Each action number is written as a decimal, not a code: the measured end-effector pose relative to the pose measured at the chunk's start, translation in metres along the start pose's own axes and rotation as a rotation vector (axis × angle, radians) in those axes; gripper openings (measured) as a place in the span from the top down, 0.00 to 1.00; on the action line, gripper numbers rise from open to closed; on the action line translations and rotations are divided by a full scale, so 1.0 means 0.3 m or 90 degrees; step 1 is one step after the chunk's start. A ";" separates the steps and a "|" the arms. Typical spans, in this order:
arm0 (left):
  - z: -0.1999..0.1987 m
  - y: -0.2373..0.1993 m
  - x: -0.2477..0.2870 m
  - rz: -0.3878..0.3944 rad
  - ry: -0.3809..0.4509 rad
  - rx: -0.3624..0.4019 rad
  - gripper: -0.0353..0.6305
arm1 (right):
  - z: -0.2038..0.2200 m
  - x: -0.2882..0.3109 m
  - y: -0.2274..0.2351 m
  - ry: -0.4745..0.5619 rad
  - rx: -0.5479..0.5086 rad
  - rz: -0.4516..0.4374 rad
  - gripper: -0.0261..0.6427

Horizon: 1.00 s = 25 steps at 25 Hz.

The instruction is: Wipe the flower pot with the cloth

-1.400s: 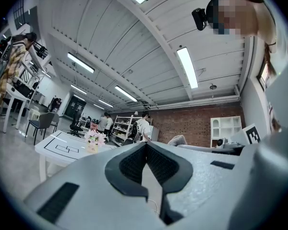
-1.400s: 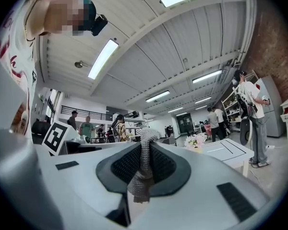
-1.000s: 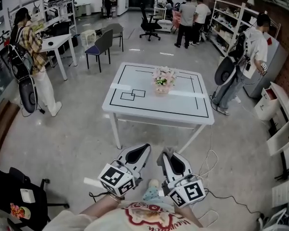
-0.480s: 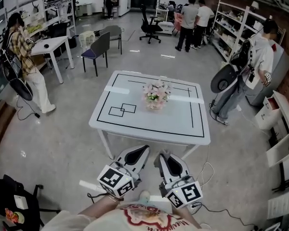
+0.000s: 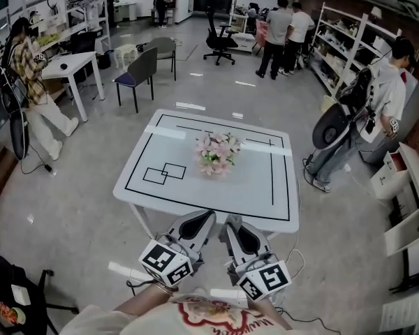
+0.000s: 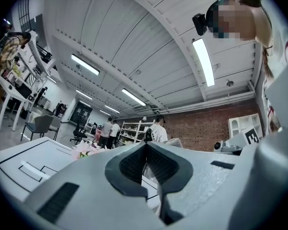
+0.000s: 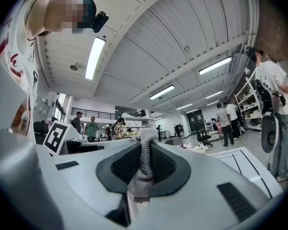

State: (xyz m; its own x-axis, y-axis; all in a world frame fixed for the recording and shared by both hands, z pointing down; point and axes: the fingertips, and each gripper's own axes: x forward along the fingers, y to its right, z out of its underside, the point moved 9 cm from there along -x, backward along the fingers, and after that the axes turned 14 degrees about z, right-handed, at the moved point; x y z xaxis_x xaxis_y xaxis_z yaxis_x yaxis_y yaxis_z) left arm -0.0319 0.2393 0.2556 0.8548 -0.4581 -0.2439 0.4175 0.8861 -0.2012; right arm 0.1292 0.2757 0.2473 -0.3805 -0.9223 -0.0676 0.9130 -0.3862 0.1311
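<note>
Now, left gripper point(image 6: 146, 146) closed empty, right gripper point(image 7: 146, 145) pinching knitted grey cloth point(image 7: 142, 174).

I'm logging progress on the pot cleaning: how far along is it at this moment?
Done: the cloth is clamped in the right claw. In hand: both claws, the left claw shut and empty, are held short of the near edge of the table. Left: all the wiping; the flower pot stands mid-table, apart from the cloth.

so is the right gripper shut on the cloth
Shut on it: the right gripper has the grey cloth pinched between its closed jaws.
</note>
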 end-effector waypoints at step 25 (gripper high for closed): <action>0.059 -0.191 0.041 -0.062 -0.029 -0.007 0.94 | 0.081 0.213 0.092 -0.022 0.035 -0.045 0.91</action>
State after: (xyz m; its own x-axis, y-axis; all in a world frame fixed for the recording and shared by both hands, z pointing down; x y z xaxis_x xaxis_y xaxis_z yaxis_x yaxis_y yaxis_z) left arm -0.0398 0.1841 0.2808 0.8232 -0.5387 -0.1796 0.4965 0.8363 -0.2325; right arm 0.1265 0.2058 0.2707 -0.4501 -0.8919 -0.0440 0.8742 -0.4502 0.1819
